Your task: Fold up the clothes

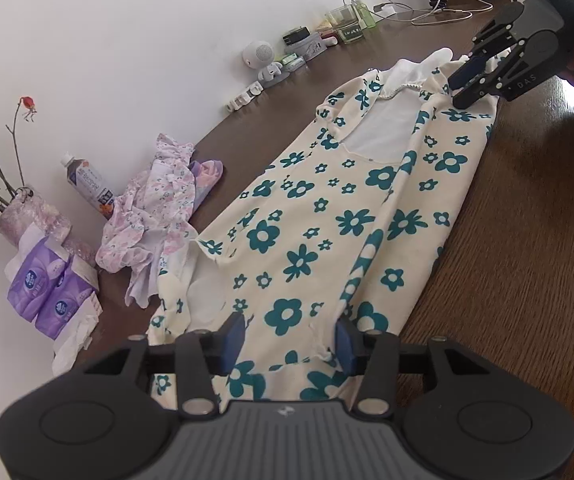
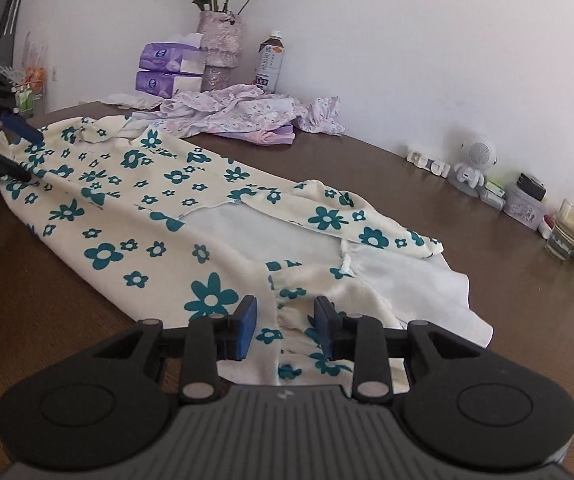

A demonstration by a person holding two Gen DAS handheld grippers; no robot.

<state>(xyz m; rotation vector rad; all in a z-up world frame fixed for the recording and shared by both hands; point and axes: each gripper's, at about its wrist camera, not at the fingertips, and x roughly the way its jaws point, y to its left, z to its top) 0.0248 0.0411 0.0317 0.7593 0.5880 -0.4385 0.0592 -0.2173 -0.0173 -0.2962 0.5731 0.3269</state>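
A cream garment with teal flowers (image 1: 307,220) lies stretched along the brown wooden table (image 1: 527,240), its sides turned in so the white inside shows. My left gripper (image 1: 290,340) stands open over one end of it, with cloth lying between the blue pads untouched. At the far end by the neckline, my right gripper (image 1: 456,91) rests over the cloth. In the right wrist view the garment (image 2: 147,208) runs away to the left. My right gripper (image 2: 285,322) is open astride a gathered ridge of cloth. My left gripper (image 2: 31,157) is open at the far left end.
A crumpled pink floral garment (image 1: 155,208) lies by the wall, next to a bottle (image 1: 87,180), a vase of roses (image 1: 27,216) and purple tissue packs (image 1: 47,292). A white figure-shaped speaker (image 2: 475,160), jars (image 2: 567,232) and cables (image 1: 427,12) line the wall.
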